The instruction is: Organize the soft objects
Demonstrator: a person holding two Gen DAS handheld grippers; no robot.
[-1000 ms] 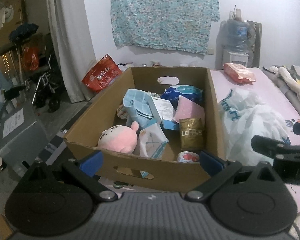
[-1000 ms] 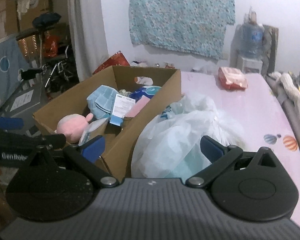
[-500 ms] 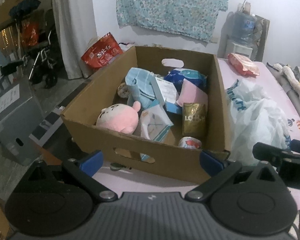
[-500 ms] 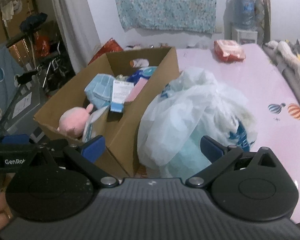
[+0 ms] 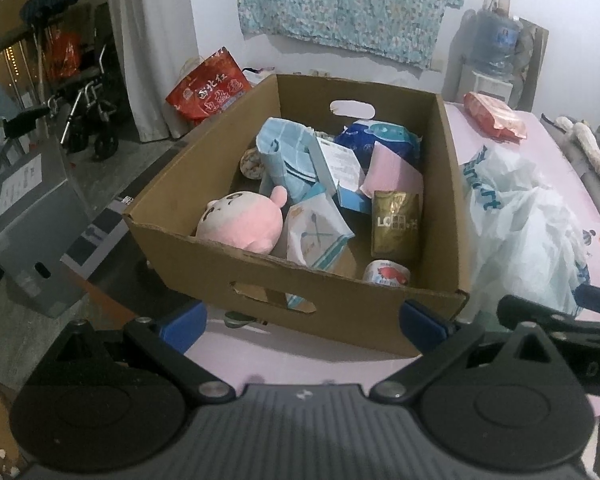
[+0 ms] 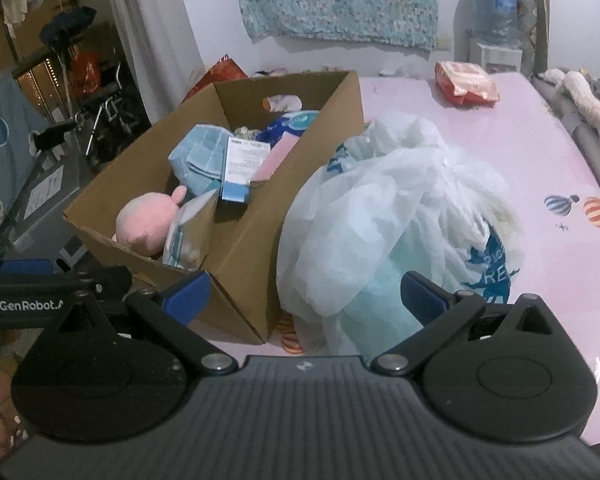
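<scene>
A brown cardboard box [image 5: 340, 308] [image 6: 260, 240] stands on the pink table, filled with a pink plush toy [image 5: 244, 220] [image 6: 144, 224], blue soft packs [image 5: 284, 156], a pink pouch [image 5: 392, 172], a gold packet [image 5: 396, 224] and a small can [image 5: 388, 274]. A white plastic bag [image 6: 396, 216] [image 5: 520, 220] slumps against the box's right side. My left gripper [image 5: 304, 324] is open, low in front of the box's near wall. My right gripper [image 6: 304, 292] is open, just before the bag and the box's corner. Neither holds anything.
A red wipes pack [image 6: 466, 82] [image 5: 494, 114] lies at the far end of the pink table [image 6: 540, 160]. A water bottle [image 6: 494, 4], a grey bin [image 5: 32, 216], a red bag [image 5: 208, 88] and a wheeled frame [image 5: 88, 120] stand around. A rolled cloth [image 6: 592, 112] runs along the right edge.
Both grippers have risen and drawn back a little, so the box and bag sit lower and show more from above. Both stay open.
</scene>
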